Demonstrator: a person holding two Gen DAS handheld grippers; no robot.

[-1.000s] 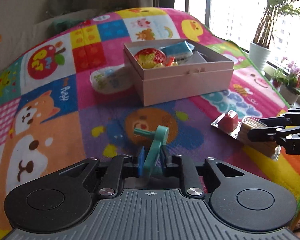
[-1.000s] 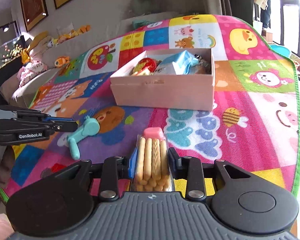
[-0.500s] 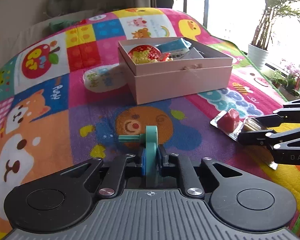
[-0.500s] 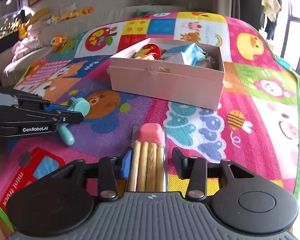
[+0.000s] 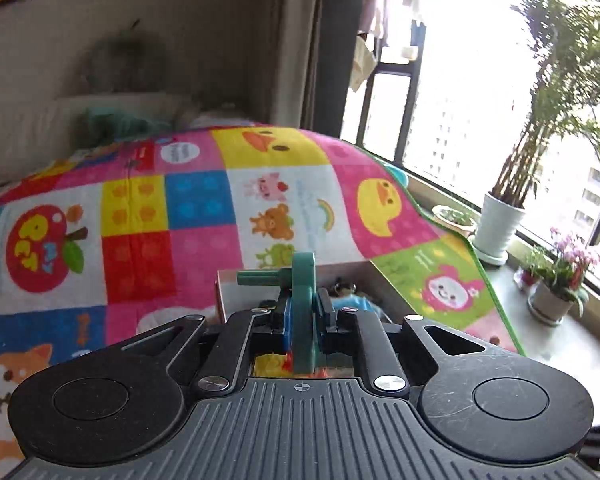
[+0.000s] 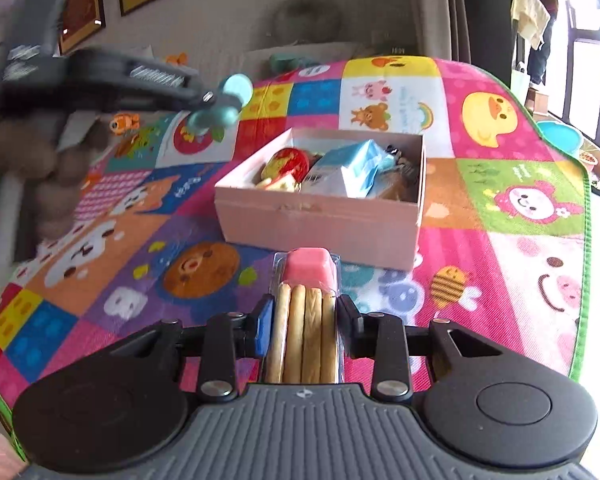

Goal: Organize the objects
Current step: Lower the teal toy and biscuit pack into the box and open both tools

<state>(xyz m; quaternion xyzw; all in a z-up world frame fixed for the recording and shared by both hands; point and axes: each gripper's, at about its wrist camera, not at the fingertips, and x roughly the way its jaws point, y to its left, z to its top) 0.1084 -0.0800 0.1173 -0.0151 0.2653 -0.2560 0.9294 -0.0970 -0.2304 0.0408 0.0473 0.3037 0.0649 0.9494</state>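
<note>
My left gripper [image 5: 303,312] is shut on a teal plastic toy [image 5: 302,300] and holds it in the air above the pink box [image 5: 236,292]. In the right wrist view that gripper [image 6: 210,98] and the teal toy [image 6: 224,106] hang high at the left, blurred. My right gripper [image 6: 303,316] is shut on a clear biscuit-stick pack with a pink dip cup [image 6: 306,308], low over the mat in front of the pink box [image 6: 320,224]. The box holds a red-yellow packet [image 6: 288,164] and a blue-white pack [image 6: 352,172].
A colourful play mat [image 6: 500,208] covers the surface, with its green edge at the right. Potted plants [image 5: 500,224] stand on the window ledge to the right. A sofa and framed pictures are at the back.
My left gripper has lifted the teal toy off the mat and carried it forward over the box. My right gripper has kept the biscuit pack and moved a little closer to the box.
</note>
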